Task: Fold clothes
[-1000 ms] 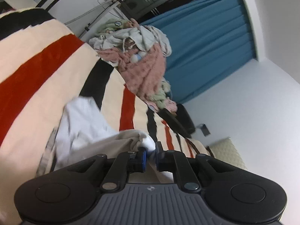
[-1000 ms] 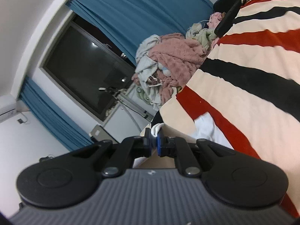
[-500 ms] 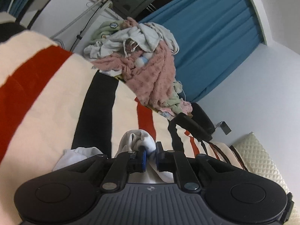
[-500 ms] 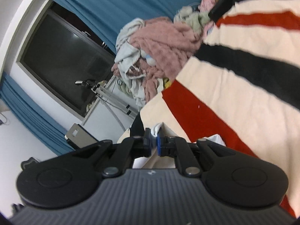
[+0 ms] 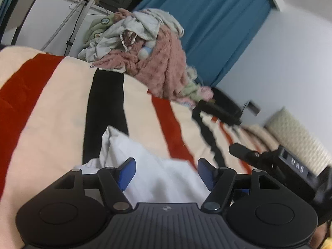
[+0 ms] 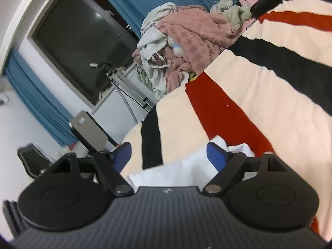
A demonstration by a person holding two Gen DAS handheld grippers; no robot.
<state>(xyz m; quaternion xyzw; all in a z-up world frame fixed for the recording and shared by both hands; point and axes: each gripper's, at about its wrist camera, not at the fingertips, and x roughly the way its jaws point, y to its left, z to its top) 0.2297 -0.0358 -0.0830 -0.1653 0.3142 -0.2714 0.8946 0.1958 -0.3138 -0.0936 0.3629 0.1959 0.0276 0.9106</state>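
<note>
A white garment (image 5: 153, 166) lies on the striped cream, red and black bedspread (image 5: 51, 103), right in front of my left gripper (image 5: 166, 171). The left gripper is open, its blue pads spread either side of the cloth, holding nothing. In the right wrist view the same white garment (image 6: 186, 170) lies under my right gripper (image 6: 170, 153), which is also open and empty above the bedspread (image 6: 259, 108). The right gripper's body (image 5: 290, 170) shows at the right of the left wrist view.
A heap of unfolded clothes, pink, grey and pale green (image 5: 149, 58), sits at the far edge of the bed, also in the right wrist view (image 6: 186, 35). A black chair back (image 5: 220, 108), blue curtains (image 5: 207, 20), a dark window (image 6: 78, 47) and a tripod (image 6: 124, 87) stand beyond.
Both grippers were shut on the white garment and carried it across the bed. Now both have opened and let it go, and it lies on the bedspread.
</note>
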